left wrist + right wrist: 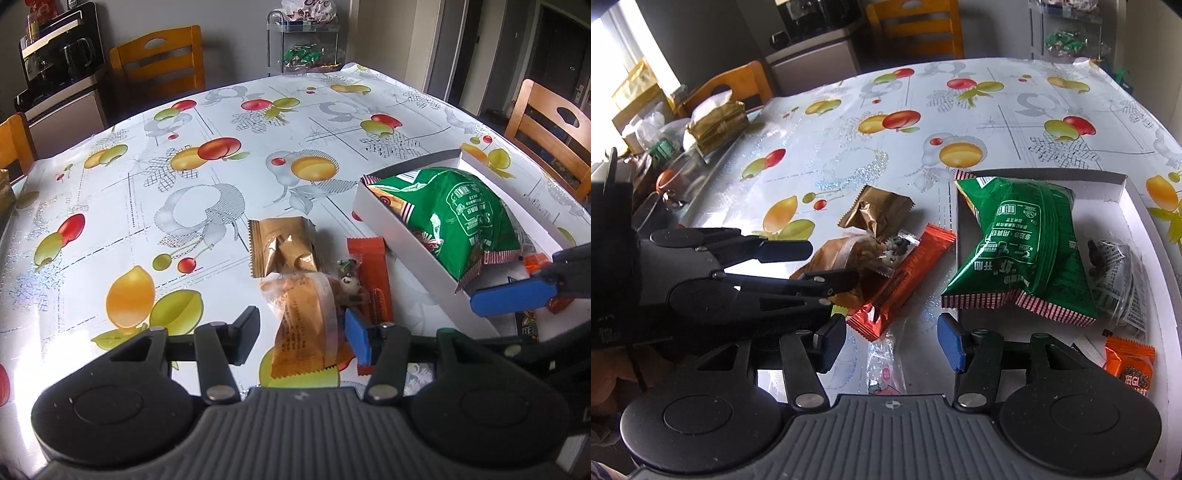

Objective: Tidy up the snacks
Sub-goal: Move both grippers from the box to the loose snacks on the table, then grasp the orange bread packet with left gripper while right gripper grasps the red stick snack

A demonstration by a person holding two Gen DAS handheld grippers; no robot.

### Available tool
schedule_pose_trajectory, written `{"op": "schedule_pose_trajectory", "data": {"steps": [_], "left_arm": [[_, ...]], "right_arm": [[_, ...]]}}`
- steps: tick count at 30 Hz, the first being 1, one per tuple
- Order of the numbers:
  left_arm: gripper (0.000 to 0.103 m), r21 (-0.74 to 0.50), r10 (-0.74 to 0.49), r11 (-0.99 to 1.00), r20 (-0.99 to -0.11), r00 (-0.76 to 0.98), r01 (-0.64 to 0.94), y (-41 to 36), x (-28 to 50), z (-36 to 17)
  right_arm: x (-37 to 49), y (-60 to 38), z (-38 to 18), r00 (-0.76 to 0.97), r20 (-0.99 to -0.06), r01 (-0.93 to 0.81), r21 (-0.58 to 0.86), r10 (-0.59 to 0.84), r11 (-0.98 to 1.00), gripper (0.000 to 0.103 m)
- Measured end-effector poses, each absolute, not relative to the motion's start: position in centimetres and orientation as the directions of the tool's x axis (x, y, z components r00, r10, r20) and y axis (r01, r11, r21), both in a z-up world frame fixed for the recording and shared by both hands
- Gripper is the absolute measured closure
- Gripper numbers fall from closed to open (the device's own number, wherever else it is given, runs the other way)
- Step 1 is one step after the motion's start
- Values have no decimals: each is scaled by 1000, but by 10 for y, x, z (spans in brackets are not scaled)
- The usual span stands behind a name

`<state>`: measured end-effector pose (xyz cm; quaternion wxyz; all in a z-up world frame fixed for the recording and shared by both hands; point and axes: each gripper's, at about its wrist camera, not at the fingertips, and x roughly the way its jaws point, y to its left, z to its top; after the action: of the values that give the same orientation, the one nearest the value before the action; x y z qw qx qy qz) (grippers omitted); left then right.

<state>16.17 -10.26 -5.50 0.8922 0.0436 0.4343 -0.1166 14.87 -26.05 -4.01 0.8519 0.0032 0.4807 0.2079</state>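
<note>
- The green bag [1023, 243] carries white Chinese print and boxed label panels, too small and skewed to read; its crimped ends are striped red and white.
- It lies in the white box [391, 218] at the right of the fruit-print tablecloth [147, 206], one end overhanging the box's near wall.
- Also in the box: a clear packet with dense black print [1123, 277], unreadable, and a small orange packet [1130, 365] at the near right corner, its dark round label blurred.
- Outside the box, on its left, a cluster lies on the cloth: a gold-brown wrapper [282, 247], a tan packet with a column of small print [306, 328], a long orange bar wrapper [905, 280], and a small clear-wrapped candy [895, 253] resting on the heap.
- The left gripper [303, 336] is spread wide above the tan packet, gripping nothing.
- The right gripper [892, 343] is likewise released, straddling the box's near left corner, with a clear pink-marked wrapper [884, 365] partly hidden beneath it.
- Far off, a shelf bag shows partial lettering, cut off at the frame edge.
</note>
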Motion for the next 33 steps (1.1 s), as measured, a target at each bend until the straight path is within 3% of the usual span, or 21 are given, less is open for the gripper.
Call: {"op": "schedule_pose_trajectory", "data": {"steps": [15,22,33], "left_arm": [[50,-119,-226,969,-775,590,216,-85,170,-70],[63,-145,-230,972,-771,594,188,-70,167,-71],[66,-174,-224,974,-779,586,143,-46,156,-66]], "right_arm": [[151,-256,-43,434,-835,-352,188,337,917,45],[152,-248,-43,427,-832,-371,196,354,908,41],[163,-231,-48,424,-836,-377,186,348,907,41]]}}
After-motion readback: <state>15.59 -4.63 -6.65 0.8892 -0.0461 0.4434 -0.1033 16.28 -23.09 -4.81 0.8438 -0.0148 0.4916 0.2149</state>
